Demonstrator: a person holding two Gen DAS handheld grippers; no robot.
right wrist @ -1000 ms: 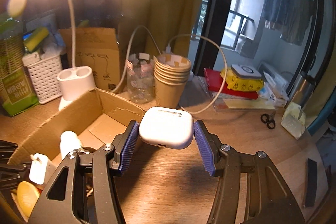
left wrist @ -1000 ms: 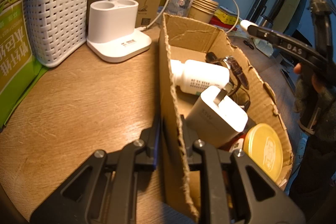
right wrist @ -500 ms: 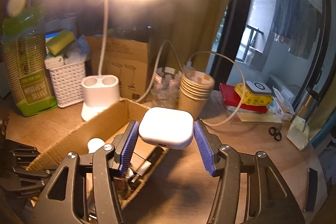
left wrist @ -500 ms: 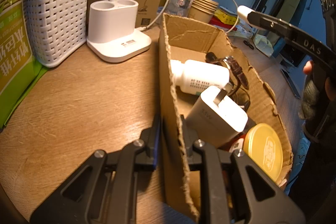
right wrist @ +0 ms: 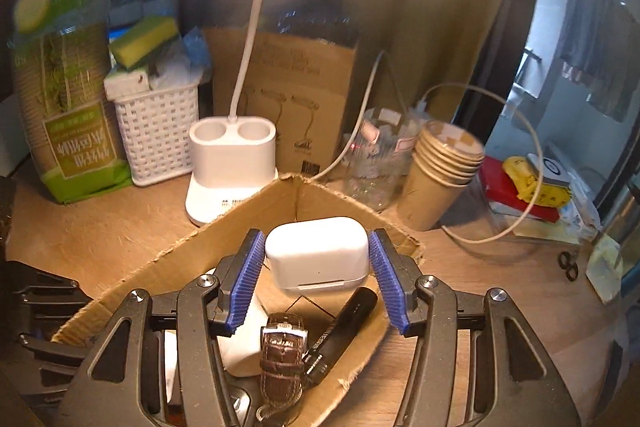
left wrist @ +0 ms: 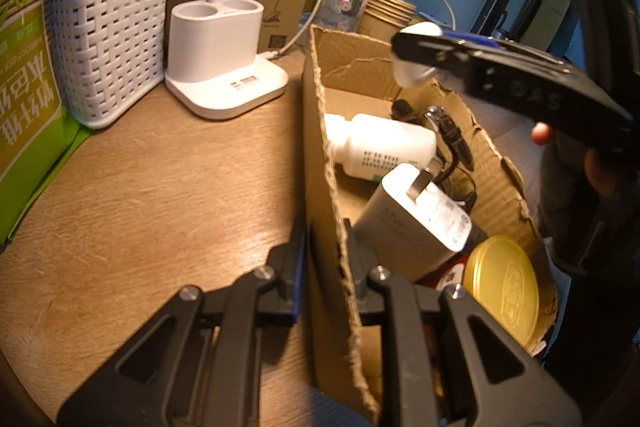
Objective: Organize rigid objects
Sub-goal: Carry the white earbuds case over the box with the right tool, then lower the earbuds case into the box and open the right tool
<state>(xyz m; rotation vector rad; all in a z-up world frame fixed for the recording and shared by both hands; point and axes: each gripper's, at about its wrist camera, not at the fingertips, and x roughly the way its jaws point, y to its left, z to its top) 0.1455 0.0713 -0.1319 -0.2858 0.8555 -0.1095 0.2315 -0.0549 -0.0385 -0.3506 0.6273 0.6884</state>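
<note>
While your left gripper [left wrist: 326,263] is pinching the cardboard box [left wrist: 320,155] wall, your right gripper [right wrist: 316,281] is gripping the white earbud case [right wrist: 317,253] over it, so you're lowering next before opening up.

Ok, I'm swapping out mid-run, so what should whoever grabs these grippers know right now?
Left gripper: jaws shut on the cardboard box wall, steadying it.
Right gripper: jaws shut on the white earbud case, held above the box's open top.
Done: bottle, charger, yellow tin, watch and black stick lie inside the box.
Left: lower the case in, release.
</note>
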